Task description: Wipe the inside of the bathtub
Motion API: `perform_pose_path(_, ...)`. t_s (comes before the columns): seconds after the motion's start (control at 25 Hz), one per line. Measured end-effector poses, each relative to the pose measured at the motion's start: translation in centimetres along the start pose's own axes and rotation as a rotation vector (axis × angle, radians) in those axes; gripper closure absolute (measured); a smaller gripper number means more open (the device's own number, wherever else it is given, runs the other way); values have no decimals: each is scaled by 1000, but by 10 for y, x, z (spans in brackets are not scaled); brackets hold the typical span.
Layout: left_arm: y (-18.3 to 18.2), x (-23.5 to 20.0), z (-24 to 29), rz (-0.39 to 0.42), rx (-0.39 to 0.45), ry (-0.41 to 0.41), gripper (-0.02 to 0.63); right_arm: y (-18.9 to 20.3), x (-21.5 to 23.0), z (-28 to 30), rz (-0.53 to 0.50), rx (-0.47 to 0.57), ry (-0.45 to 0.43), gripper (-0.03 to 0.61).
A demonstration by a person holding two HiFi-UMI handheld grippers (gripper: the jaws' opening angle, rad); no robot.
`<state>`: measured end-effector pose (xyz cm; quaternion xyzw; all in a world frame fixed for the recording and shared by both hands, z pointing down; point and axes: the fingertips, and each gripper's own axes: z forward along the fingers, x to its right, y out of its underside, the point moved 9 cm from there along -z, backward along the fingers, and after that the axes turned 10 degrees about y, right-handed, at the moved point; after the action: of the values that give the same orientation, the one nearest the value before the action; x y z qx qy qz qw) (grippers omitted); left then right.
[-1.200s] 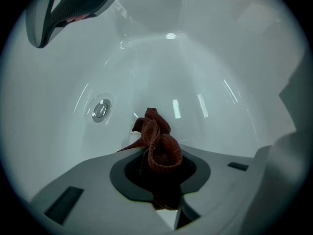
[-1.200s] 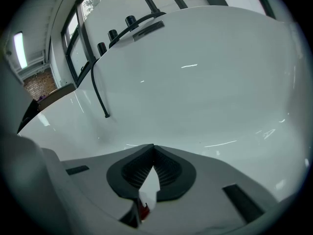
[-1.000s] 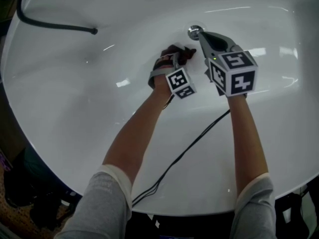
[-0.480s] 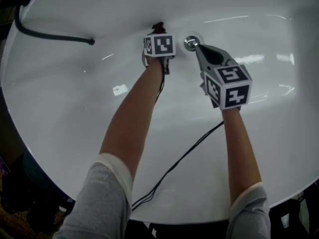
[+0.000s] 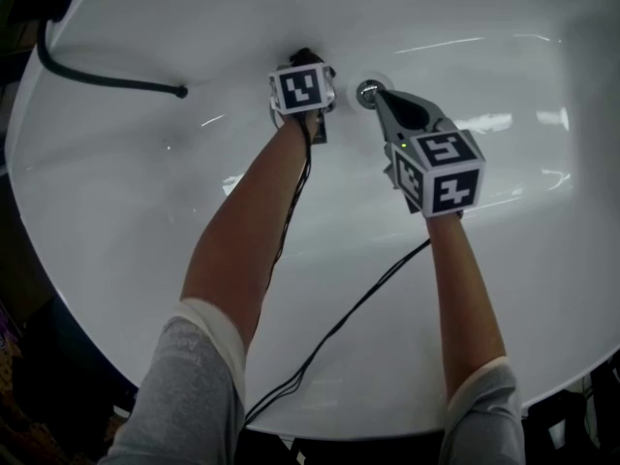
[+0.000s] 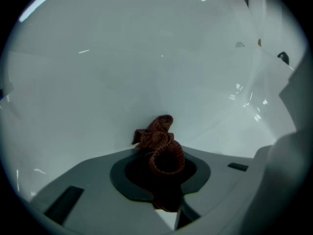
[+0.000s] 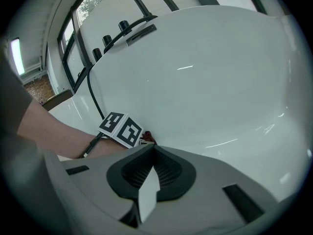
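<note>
The white bathtub (image 5: 136, 221) fills the head view. My left gripper (image 5: 302, 66) presses against the tub's far wall just left of the chrome drain (image 5: 366, 91). It is shut on a dark red-brown cloth (image 6: 159, 140), bunched between its jaws and touching the white surface. In the head view only a tip of the cloth (image 5: 305, 56) shows above the marker cube. My right gripper (image 5: 378, 97) hovers with its tips at the drain; its jaws are shut with nothing between them (image 7: 153, 150). The right gripper view shows the left gripper's marker cube (image 7: 121, 129) to its left.
A black hose (image 5: 97, 77) curves into the tub at the upper left and also shows in the right gripper view as a hose (image 7: 95, 99). A thin black cable (image 5: 339, 327) trails from the grippers over the tub's near rim. Dark floor lies beyond the rim at left.
My left gripper has carried the cloth from beside the drain up and left onto the far wall, with only a slight shift in the last half second. The right gripper drifted a little left.
</note>
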<state>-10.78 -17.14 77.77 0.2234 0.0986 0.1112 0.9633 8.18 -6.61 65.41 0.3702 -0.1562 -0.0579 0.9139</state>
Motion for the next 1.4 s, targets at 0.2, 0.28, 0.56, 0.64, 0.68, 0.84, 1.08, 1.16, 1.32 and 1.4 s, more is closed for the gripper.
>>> perform_pose_path(0.2,-19,5,-21,13,8,15,528,-11,-12,-7,-10,21,-31,572)
perform_pose_path(0.28,-31,12,-32,17,17,59,528,-14,-8,-12,-10,21,-22,572)
perform_pose_path(0.56,-76,39,-86,-54,86,266,528,-51,-20,-54,-12,20,-4,572)
perform_pose_path(0.64,-92,41,-105,-30,101,266,529,-65,-26,-69,-20,31,-3,572)
perform_pose_path(0.68,-101,42,-115,-23,107,266,529,-71,-30,-76,-25,36,-4,572)
perform_pose_path(0.84,-134,47,-158,-13,141,262,529,-99,-44,-108,-36,55,-11,572)
perform_pose_path(1.08,-182,43,-228,-2,188,219,529,-144,-60,-165,-46,83,-18,572)
perform_pose_path(1.16,-191,39,-245,4,194,209,528,-153,-62,-180,-50,89,-16,572)
perform_pose_path(1.32,-199,27,-270,23,199,163,528,-165,-66,-201,-40,96,-15,572)
perform_pose_path(1.4,-200,17,-279,42,199,98,528,-169,-64,-206,-45,106,-11,572)
